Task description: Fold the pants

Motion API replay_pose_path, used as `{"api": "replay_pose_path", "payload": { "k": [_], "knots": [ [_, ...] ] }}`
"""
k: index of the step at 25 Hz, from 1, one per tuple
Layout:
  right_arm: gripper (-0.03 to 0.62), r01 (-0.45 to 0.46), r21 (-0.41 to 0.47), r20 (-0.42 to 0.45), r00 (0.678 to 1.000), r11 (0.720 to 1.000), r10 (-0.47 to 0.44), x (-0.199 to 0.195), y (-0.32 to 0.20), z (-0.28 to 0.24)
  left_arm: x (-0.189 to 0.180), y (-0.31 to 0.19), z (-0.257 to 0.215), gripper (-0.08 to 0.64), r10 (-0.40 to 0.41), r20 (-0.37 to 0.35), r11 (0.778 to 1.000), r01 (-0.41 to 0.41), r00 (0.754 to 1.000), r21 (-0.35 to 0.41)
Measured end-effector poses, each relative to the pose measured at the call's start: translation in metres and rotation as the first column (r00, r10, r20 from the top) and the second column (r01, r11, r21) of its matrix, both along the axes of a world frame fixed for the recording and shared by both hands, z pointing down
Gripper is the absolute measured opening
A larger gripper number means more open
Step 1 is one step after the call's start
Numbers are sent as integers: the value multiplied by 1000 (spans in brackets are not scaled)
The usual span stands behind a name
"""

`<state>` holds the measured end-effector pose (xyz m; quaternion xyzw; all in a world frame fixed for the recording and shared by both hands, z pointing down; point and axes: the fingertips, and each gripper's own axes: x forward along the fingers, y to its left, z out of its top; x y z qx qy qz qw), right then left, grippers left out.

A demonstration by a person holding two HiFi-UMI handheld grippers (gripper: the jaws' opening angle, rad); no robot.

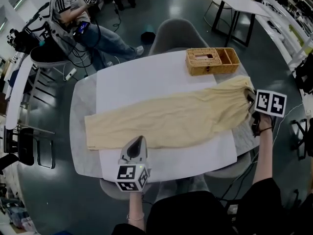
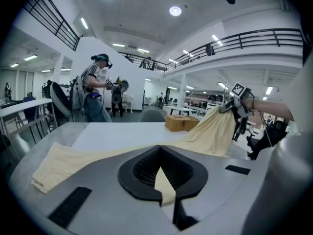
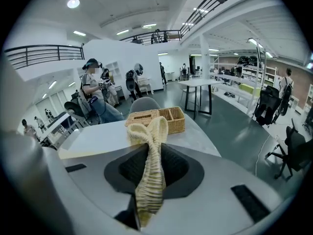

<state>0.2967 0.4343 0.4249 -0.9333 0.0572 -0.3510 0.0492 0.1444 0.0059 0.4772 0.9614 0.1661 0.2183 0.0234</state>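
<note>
The pants [image 1: 166, 116] lie across the worktop [image 1: 146, 77], running from the left tool [image 1: 139, 141] at their near edge to the right tool [image 1: 251, 103], which holds the waist end raised. A basket [image 1: 212, 60] sits beyond the pants, nearer the right tool and clear of both. The left tool is pinched on the pants' edge, and the right tool is clamped on the bunched waistband.
</note>
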Motion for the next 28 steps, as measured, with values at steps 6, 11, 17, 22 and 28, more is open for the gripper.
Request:
{"api": "replay_pose_path", "payload": {
  "k": [6, 11, 17, 22, 28],
  "knots": [
    [77, -4, 0, -53, 999, 1000, 4, -12, -51, -34, -16, -40, -9, 14, 9, -28, 1000, -9, 1000, -26],
    [77, 1, 13, -86, 996, 1000, 0, -21, -88, -55, -27, -63, -13, 14, 19, -38, 999, -21, 999, -39],
    [77, 15, 85, -123, 992, 996, -5, -22, -130, -73, -37, -88, -17, 14, 14, -45, 999, -16, 999, -41],
    [77, 55, 180, -153, 988, 982, -27, -15, -159, -85, -43, -98, -21, 15, -20, -49, 999, 18, 999, -35],
    [77, 127, 277, -195, 978, 952, -74, -8, -185, -107, -43, -106, -31, 14, -79, -58, 997, 78, 995, -21]
  ]
}}
